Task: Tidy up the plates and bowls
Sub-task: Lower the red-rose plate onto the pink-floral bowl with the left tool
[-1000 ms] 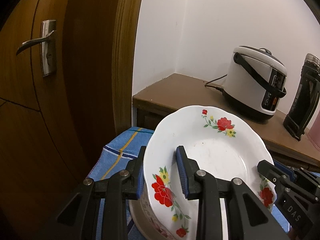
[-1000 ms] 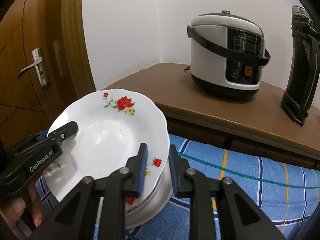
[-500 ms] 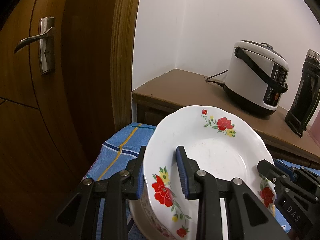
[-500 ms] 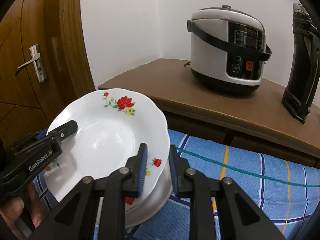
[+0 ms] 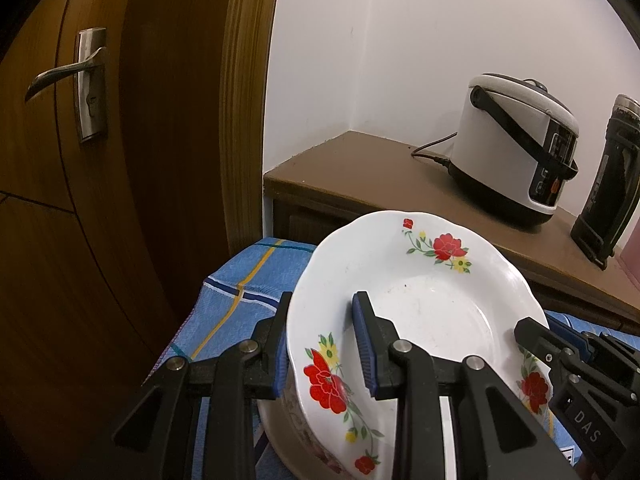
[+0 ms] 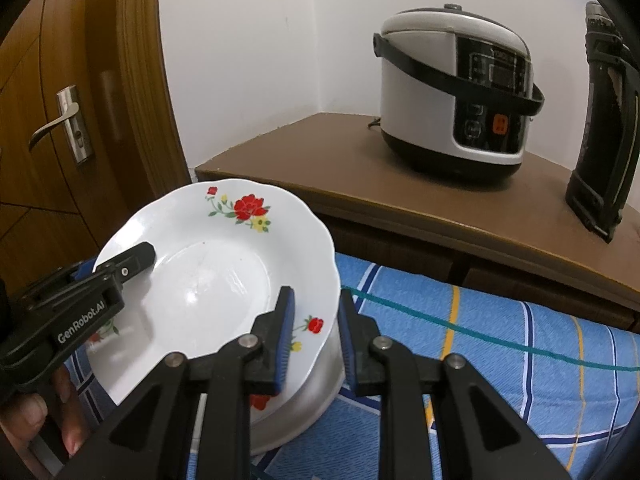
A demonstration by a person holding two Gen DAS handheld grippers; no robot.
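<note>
Bowl (image 6: 316,384) under plate (image 6: 224,280) mostly hidden; black flask (image 5: 612,184) cut by edge.

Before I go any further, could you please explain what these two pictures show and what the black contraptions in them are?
There is no robot here: a person holds a two-finger hand tool in each hand, and a fisheye camera on each tool looks forward along its fingers. One picture comes from the left tool, the other from the right tool; each also shows the other tool at the side. Both are shut on the rim of one white flowered plate, on opposite sides, holding it tilted above a white dish that rests on a blue striped cloth. Behind, a wooden cabinet carries a rice cooker and a tall black appliance. A wooden door with a lever handle is on the left. Part of a hand shows at the edge of the right tool's picture.
</note>
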